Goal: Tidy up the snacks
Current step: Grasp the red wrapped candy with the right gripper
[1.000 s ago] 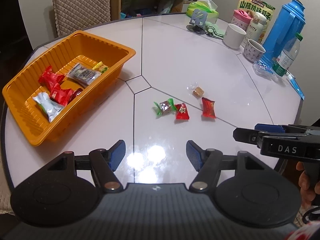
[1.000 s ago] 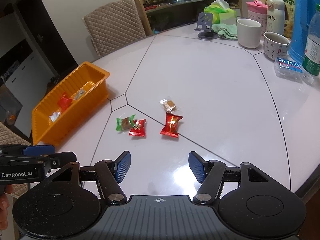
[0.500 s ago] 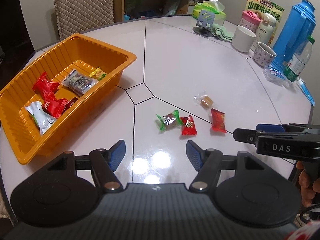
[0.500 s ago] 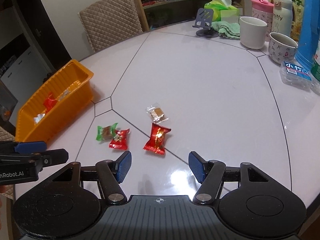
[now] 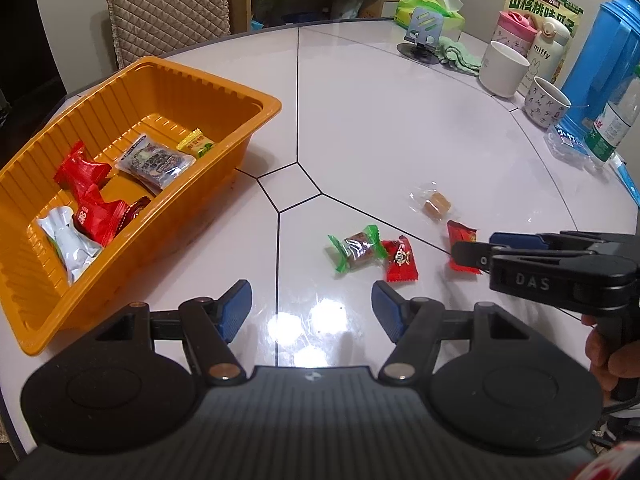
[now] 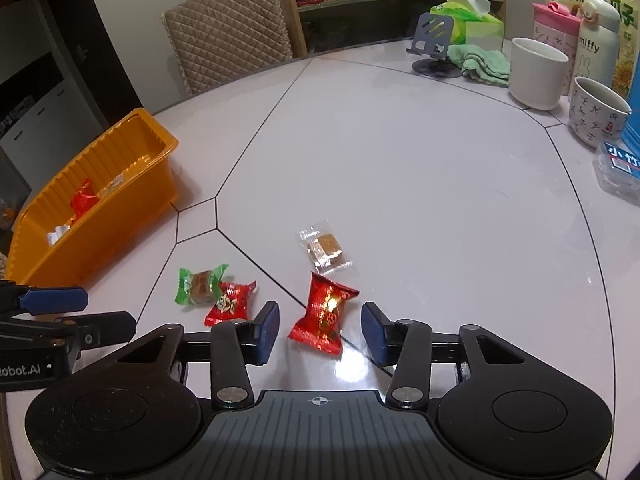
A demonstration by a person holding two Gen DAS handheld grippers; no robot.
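Observation:
Several wrapped snacks lie loose on the white table: a green-wrapped candy (image 5: 355,249) (image 6: 199,282), a small red candy (image 5: 400,260) (image 6: 230,298), a larger red foil candy (image 6: 325,313) (image 5: 461,236) and a clear-wrapped brown sweet (image 6: 325,249) (image 5: 436,203). An orange tray (image 5: 256,120) (image 6: 120,216) at the left holds several snacks. My right gripper (image 6: 319,331) is open, its jaws on either side of the larger red candy. My left gripper (image 5: 311,311) is open and empty, just short of the green and small red candies.
At the far right stand a white cup (image 6: 538,72), a patterned mug (image 6: 596,117), a blue thermos (image 5: 600,68), a water bottle (image 5: 614,124), a phone stand (image 6: 434,46) and a green cloth (image 6: 480,62). A quilted chair (image 6: 228,46) stands behind the table.
Both grippers have moved forward toward the loose candies. The right gripper now has the larger red candy between its open jaws. Nothing has been picked up.

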